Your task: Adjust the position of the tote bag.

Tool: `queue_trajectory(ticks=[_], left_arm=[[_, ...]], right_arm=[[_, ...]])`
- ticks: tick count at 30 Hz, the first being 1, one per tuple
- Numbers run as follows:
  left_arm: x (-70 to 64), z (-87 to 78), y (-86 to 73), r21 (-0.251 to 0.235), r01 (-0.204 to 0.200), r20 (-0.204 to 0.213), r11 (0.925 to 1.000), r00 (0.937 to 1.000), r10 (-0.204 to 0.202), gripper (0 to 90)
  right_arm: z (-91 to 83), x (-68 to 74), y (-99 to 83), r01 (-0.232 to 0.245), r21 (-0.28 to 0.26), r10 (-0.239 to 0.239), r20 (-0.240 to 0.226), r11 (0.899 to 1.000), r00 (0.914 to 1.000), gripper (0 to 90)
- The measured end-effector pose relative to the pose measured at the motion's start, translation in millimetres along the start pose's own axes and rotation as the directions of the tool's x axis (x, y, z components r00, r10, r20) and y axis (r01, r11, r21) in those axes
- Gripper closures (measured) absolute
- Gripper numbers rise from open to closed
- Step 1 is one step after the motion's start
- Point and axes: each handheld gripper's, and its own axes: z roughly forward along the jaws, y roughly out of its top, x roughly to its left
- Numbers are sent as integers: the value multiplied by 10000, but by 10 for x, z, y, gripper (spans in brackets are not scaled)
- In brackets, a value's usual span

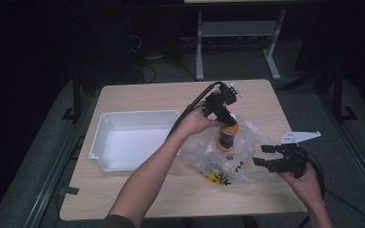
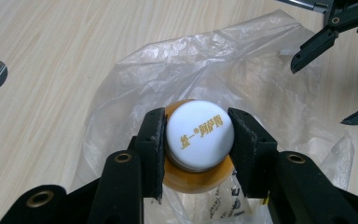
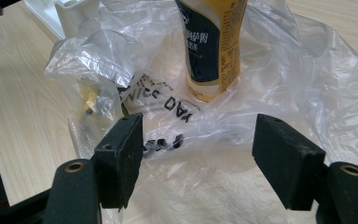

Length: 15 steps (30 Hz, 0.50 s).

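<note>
An orange drink bottle point(image 1: 228, 137) with a white cap point(image 2: 199, 133) and a dark label point(image 3: 207, 51) stands upright on a clear plastic bag point(image 1: 218, 156). From above, my left gripper point(image 1: 227, 119) is shut on the bottle's cap, one pad on each side of it. The bag point(image 2: 242, 79) spreads out around the bottle and carries black and yellow print point(image 3: 168, 105). My right gripper point(image 1: 266, 156) is open at the bag's right edge, its jaws wide apart just above the crumpled plastic point(image 3: 200, 154), holding nothing.
A white rectangular tray point(image 1: 105, 124) sits on the wooden table point(image 1: 138, 190), left of the bag. The table's right edge runs close to my right hand. Dark floor, cables and a white frame point(image 1: 237, 42) lie beyond the far edge.
</note>
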Motion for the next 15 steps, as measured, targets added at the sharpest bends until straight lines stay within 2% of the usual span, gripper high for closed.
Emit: queue_trajectory(ticks=[15], left_arm=[[-26, -1, 16, 83, 129, -173, 9999, 9998, -128, 592]], right_arm=[[-45, -30, -9, -93, -317, 96, 84, 9995, 9999, 323]])
